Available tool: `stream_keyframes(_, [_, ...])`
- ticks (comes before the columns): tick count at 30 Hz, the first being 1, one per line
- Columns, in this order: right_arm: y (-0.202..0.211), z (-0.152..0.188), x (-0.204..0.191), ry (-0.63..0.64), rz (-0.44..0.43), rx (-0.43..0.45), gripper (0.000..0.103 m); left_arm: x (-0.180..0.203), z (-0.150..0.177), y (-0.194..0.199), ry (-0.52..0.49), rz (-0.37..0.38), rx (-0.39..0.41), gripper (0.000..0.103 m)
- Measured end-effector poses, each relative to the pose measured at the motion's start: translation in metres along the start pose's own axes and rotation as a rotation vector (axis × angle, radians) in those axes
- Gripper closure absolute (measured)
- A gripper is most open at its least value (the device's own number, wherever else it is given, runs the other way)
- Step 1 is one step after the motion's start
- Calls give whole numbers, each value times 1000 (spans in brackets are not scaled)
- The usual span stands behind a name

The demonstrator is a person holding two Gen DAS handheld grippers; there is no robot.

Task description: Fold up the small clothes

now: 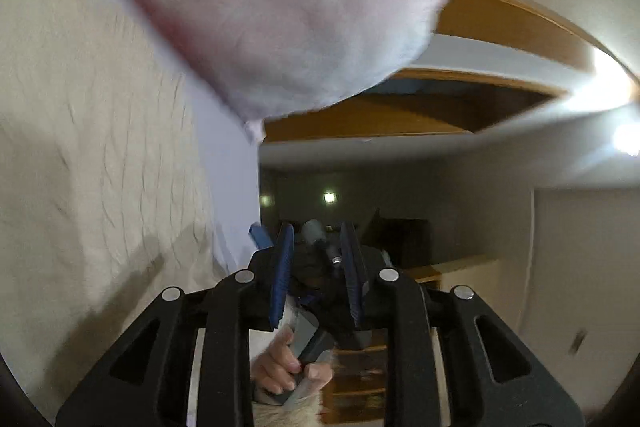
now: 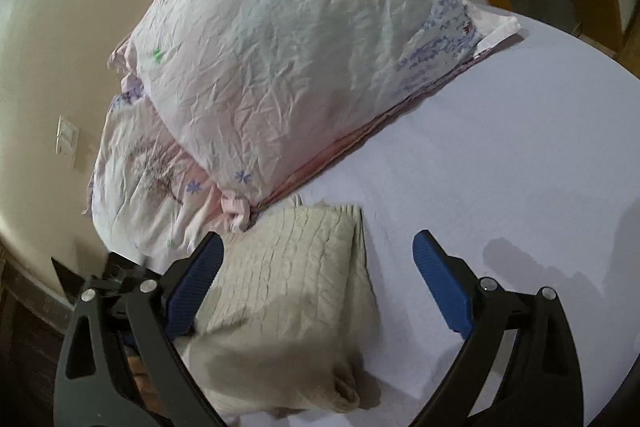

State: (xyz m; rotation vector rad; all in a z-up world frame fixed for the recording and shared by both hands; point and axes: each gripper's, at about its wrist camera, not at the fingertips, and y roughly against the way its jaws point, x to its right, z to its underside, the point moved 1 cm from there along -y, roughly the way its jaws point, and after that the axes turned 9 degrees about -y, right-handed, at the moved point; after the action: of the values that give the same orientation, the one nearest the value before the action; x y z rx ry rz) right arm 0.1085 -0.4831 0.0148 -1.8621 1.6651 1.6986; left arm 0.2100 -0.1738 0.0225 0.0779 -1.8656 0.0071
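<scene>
Cream crinkled-fabric small garment [image 2: 292, 291], folded into a rectangle, lying on lavender bedsheet [image 2: 500, 155] near floral pillow [image 2: 296, 39]. Right gripper [image 2: 316, 267] spread wide, empty, above it. Left gripper [image 1: 318, 267] fingers apart, empty, aimed away. Likely between folds; next: pinch near edge, fold again.

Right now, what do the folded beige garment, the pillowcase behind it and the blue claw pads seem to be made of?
The folded beige garment looks like thin crinkled woven cloth, matte: fine rows of puckered wrinkles run across it. The pillowcase seems light cotton, matte, with sharp creases and a printed flower pattern. The blue pads of the right claw look like ribbed rubber or plastic; which one I cannot tell.
</scene>
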Motion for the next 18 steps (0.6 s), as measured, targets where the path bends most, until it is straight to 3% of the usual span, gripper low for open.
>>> stream_keyframes(1, [-5,-3,0,4,-12,-40,2,13,-2,22,-81,-33,51,73])
stream_keyframes(2, [-10,-3,1,-6,-25,-77,2,24,-5,45,-147,-101,107,59])
stream_keyframes(3, [-18,-4,2,-22,-42,-127,2,29,-5,58,-181,-164,140,51])
stream_keyframes(4, [-28,-4,3,-39,-58,-187,2,35,-5,77,-234,-289,184,39])
stream_keyframes(5, [-42,-3,4,-60,-59,-260,2,38,-5,90,-281,-416,201,38])
stream_keyframes(7, [-62,-1,4,-59,-17,-334,2,32,1,102,-312,-572,177,38])
stream_keyframes(9, [-77,2,3,-34,40,-365,2,18,8,100,-275,-633,113,38])
stream_keyframes(15, [-94,9,-2,-28,-25,-432,10,-10,32,74,-292,-767,0,33])
stream_keyframes(17, [-97,9,0,-13,-33,-428,20,-14,36,65,-299,-774,-17,29])
stream_keyframes(18, [-100,10,2,-14,-38,-442,32,-17,38,61,-300,-778,-19,28])
